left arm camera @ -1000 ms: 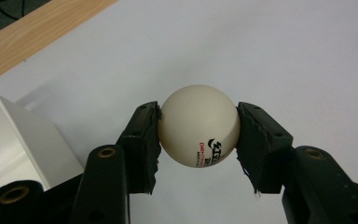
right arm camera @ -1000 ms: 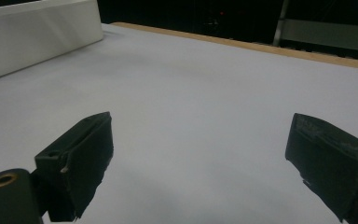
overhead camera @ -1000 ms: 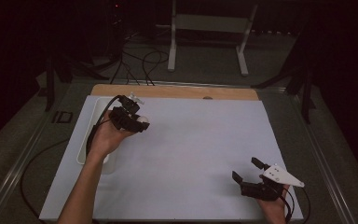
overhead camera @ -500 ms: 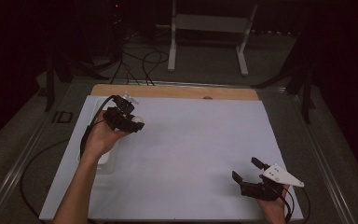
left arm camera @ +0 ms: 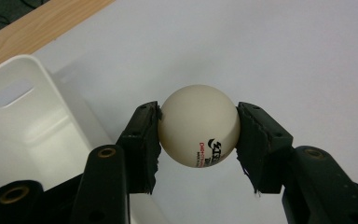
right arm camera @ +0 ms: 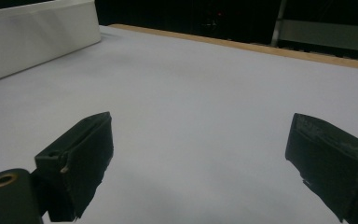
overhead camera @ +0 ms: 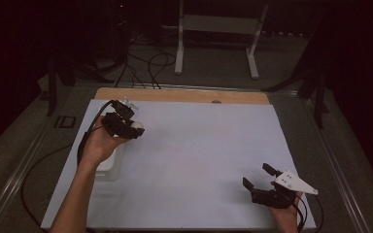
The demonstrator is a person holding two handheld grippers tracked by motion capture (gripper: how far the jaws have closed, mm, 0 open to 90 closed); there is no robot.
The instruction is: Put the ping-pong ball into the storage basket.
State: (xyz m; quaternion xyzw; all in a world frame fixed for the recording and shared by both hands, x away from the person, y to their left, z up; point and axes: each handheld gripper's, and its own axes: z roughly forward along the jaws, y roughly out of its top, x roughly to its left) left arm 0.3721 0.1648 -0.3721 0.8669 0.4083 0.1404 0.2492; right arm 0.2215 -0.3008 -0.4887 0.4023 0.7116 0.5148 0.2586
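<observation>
A white table-tennis ball (left arm camera: 199, 125) with black and red print is clamped between the jaws of my left gripper (left arm camera: 198, 135), held above the white sheet just right of a white bin (left arm camera: 23, 121). From above, the left gripper (overhead camera: 135, 129) with the ball (overhead camera: 137, 126) hovers at the bin's (overhead camera: 109, 162) far right corner. Low at the table's near right, my right gripper (overhead camera: 258, 178) rests with its jaws wide apart and nothing between them; the gap (right arm camera: 200, 154) looks across bare sheet toward the bin (right arm camera: 37, 35).
A white sheet (overhead camera: 199, 160) covers most of the table, with a wooden strip (overhead camera: 184, 95) along the far edge. Cables trail off the left side. A metal stand (overhead camera: 218, 29) and dark equipment sit on the floor beyond the table.
My left gripper has shifted slightly left and toward me with the ball, closing on the bin's edge. The right gripper has stayed put.
</observation>
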